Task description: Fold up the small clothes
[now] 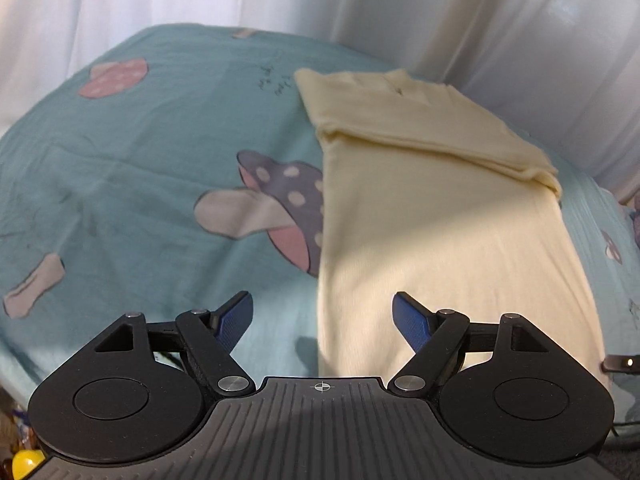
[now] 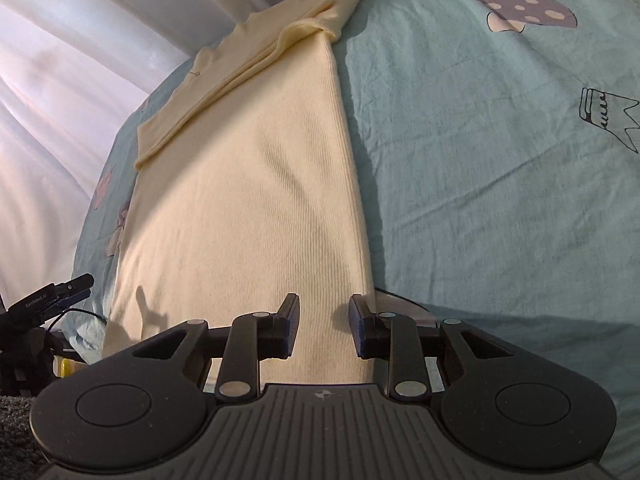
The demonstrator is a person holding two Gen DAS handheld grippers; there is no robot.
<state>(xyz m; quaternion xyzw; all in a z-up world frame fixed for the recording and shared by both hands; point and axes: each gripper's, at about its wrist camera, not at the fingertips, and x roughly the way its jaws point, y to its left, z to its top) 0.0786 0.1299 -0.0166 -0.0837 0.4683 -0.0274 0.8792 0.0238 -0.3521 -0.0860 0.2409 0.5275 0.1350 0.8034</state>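
A pale yellow knit garment [image 1: 432, 208] lies flat on the teal bedsheet [image 1: 140, 168], folded into a long strip with its sleeves folded across the far end. My left gripper [image 1: 323, 312] is open and empty, hovering over the garment's near left edge. In the right wrist view the garment [image 2: 248, 184] runs away from me. My right gripper [image 2: 324, 320] is open, its jaws straddling the garment's near right edge close to the hem. The left gripper's tip [image 2: 68, 286] shows at the far left.
The teal sheet with mushroom prints [image 2: 520, 200] covers the bed. White curtains [image 1: 360, 0] hang behind it. The bed's near edge drops off at lower left, with a yellow object [image 1: 26, 464] below.
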